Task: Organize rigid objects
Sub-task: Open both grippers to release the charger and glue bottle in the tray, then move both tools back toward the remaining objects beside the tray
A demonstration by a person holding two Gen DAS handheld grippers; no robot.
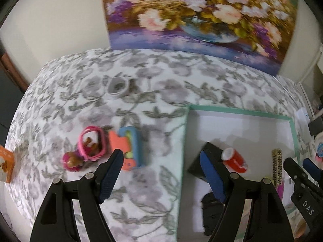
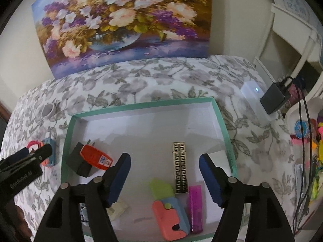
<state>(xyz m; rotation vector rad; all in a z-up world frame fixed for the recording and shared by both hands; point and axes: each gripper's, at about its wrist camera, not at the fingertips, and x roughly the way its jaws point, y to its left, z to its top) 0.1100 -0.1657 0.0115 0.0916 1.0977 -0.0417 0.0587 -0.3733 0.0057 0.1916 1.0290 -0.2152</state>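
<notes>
Five items in box (image 2: 222,121), jaws clear

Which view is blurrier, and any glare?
Left wrist view: heavy motion smear on the painting and toys. Right wrist view: sharper, the gold case reads crisply. Both bend the box edges; no glare.
</notes>
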